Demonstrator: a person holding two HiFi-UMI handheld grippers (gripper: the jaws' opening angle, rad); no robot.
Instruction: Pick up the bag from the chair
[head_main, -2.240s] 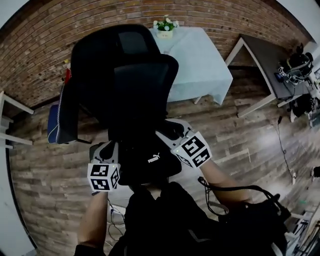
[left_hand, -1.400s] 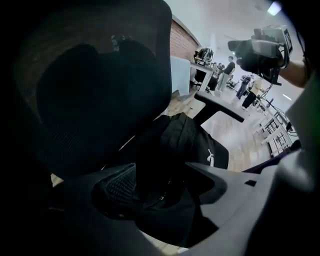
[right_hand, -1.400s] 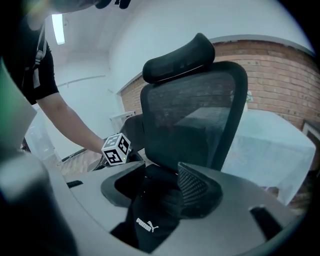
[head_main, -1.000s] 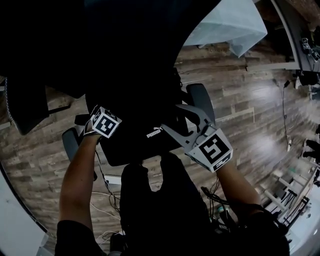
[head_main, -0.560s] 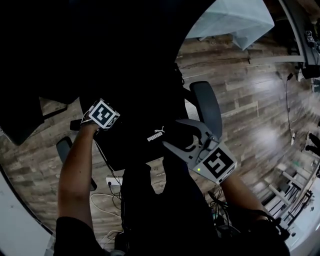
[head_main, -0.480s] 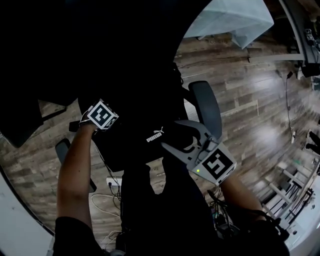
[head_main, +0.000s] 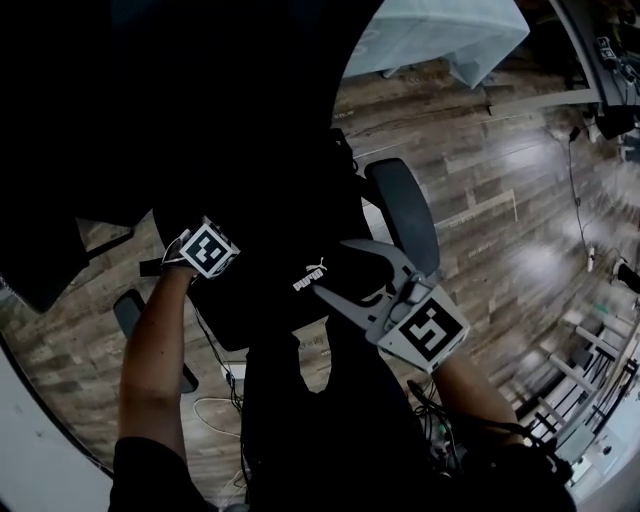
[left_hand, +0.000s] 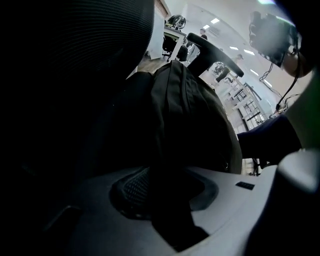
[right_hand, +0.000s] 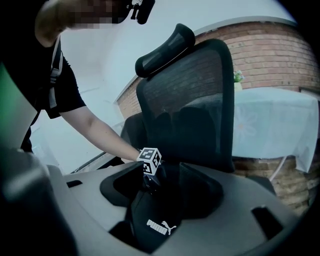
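A black bag (head_main: 280, 290) with a white logo hangs over the seat of a black office chair (right_hand: 190, 100), held between both grippers. My left gripper (left_hand: 165, 200) is shut on a dark strap of the bag (left_hand: 185, 115); its marker cube (head_main: 207, 250) shows at the bag's left side. My right gripper (head_main: 332, 272) is at the bag's right, beside the logo, and the bag (right_hand: 150, 212) fills the space between its jaws. The seat under the bag is hidden.
The chair's right armrest (head_main: 402, 212) juts out just beyond the right gripper, and its tall mesh back rises behind the bag. A table with a pale cloth (head_main: 440, 35) stands beyond the chair. Cables (head_main: 215, 400) lie on the wooden floor.
Since the earliest frame the head has come much closer over the chair. In the last second the right gripper has shifted left onto the bag by the logo; the left stays on the bag.
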